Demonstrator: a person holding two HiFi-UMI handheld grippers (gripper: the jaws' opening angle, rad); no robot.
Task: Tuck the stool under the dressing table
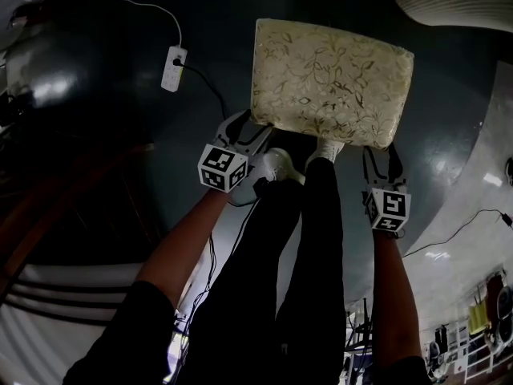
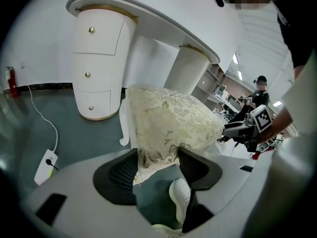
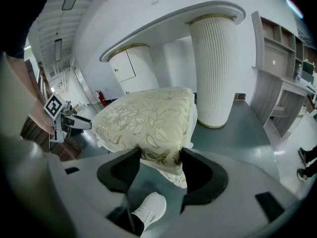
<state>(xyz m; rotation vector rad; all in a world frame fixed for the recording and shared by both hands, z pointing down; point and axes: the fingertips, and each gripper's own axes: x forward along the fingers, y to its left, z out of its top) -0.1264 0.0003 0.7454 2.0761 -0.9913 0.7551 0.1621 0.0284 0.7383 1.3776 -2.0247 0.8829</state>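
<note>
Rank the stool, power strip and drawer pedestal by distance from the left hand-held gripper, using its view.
1. Stool: clamped in the jaws of the left hand-held gripper.
2. Power strip: on the floor, left.
3. Drawer pedestal: farther back, upper left.

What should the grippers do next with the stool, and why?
Probably push the stool forward, under the table. The left gripper and right gripper both clamp its near corners, and it stands short of the gap between the pedestals.
</note>
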